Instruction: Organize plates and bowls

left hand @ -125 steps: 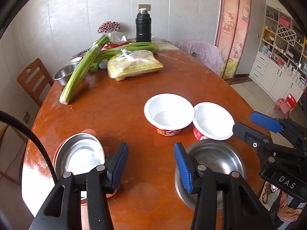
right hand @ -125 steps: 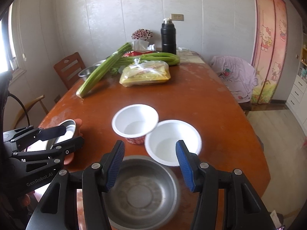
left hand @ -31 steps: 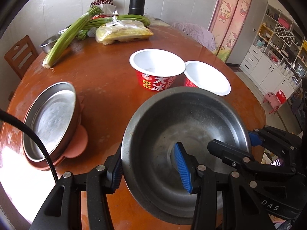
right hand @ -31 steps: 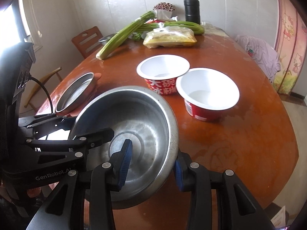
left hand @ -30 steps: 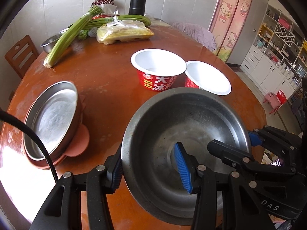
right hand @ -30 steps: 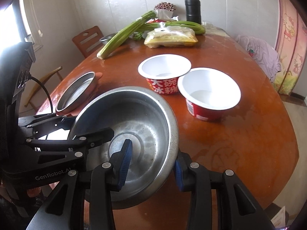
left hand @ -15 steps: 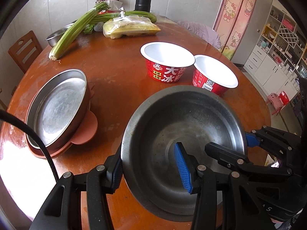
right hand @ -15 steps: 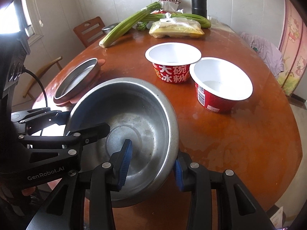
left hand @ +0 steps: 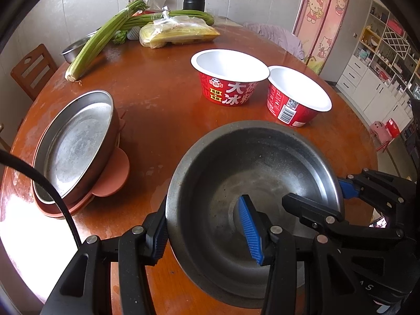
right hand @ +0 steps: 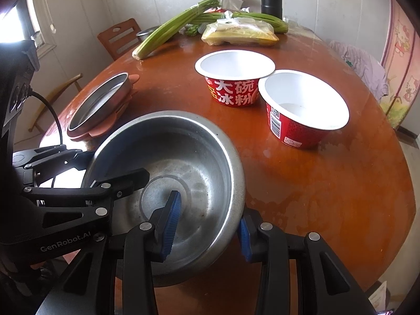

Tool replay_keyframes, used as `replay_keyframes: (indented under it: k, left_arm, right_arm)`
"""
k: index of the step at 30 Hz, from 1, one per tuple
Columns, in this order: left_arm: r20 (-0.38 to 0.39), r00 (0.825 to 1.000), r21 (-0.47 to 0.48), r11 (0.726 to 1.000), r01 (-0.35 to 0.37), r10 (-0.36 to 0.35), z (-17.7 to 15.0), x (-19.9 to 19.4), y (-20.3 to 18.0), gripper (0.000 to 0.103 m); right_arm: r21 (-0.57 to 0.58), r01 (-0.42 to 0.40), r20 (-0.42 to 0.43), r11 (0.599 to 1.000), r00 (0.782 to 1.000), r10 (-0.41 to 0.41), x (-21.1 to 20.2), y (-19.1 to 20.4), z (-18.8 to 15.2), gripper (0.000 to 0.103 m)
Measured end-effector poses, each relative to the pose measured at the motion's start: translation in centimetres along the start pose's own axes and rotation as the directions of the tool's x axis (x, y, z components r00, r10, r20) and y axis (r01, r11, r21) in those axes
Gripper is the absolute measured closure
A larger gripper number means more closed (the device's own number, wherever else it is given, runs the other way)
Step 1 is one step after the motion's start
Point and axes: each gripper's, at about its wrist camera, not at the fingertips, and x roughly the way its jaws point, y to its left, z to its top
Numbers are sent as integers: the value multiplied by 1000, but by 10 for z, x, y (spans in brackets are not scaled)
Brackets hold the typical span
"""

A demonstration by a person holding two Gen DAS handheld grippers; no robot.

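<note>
Both tongs pinch one steel bowl (left hand: 252, 173) by opposite rims, left tongs (left hand: 207, 231) and right tongs (right hand: 207, 220), holding it above the bench (left hand: 162, 99); carrying it level towards the metal plate (left hand: 71, 144) looks wise, both grips kept firm

Steel bowl (left hand: 262, 162) lifted, tilted; steel plate (left hand: 71, 144) atop pink plate (left hand: 113, 176); two red bowls (left hand: 296, 97) touching.
</note>
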Motion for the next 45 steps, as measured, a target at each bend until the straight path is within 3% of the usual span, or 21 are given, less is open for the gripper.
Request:
replay_keyframes:
  k: [29, 45]
  left_arm:
    - [37, 999, 23, 999, -25, 24, 0, -11, 3, 54]
    - [69, 997, 28, 999, -35, 33, 7, -24, -3, 53]
  right_arm:
    - [15, 9, 9, 1000, 1000, -9, -1, -7, -3, 61]
    - [59, 9, 61, 998, 998, -13, -16, -22, -2, 61]
